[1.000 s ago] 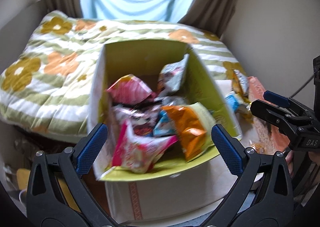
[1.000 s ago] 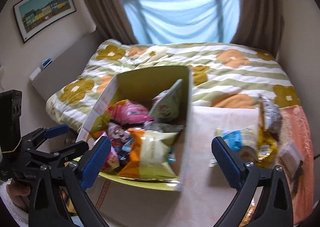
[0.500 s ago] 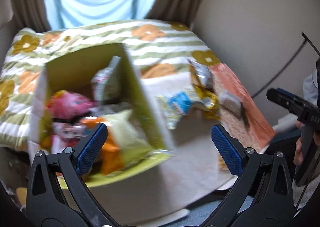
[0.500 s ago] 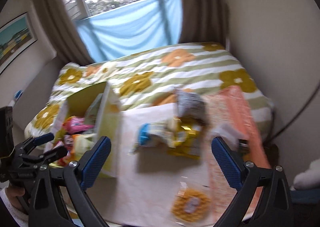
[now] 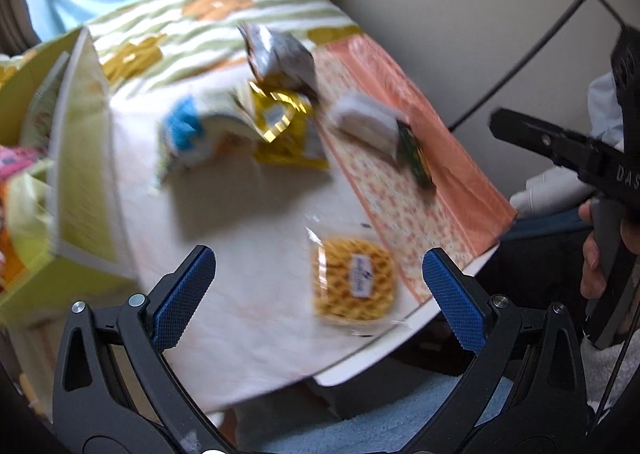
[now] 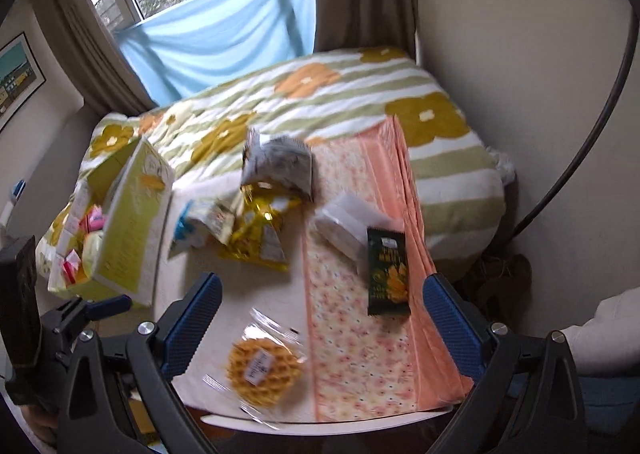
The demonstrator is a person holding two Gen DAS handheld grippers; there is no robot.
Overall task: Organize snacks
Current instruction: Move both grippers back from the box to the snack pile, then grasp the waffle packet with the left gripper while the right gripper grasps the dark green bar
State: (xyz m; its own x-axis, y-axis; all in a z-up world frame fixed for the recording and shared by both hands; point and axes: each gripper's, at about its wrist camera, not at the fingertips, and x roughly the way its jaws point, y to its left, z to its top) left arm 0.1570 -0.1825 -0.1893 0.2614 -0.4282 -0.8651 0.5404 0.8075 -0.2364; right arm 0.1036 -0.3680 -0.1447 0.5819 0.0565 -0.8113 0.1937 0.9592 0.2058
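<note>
Both grippers are hovering wide open, holding nothing: left gripper (image 5: 318, 286), right gripper (image 6: 322, 314). The wrapped waffle (image 6: 263, 370) is lying nearest on the table (image 6: 248, 294). The snack pile (image 6: 260, 213) is lying at 12 o'clock, the snack-filled green box (image 6: 128, 225) at 10 o'clock.

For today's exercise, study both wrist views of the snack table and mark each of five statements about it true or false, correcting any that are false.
1. Both grippers are open and hold nothing. True: the left gripper and the right gripper stand wide open.
2. The waffle pack lies inside the yellow-green box. False: it lies on the table, near the front edge.
3. The dark green packet lies on the orange patterned cloth. True.
4. The box is empty. False: pink and other snack packs show inside.
5. The gold packet lies on the bed quilt. False: it lies on the table.
</note>
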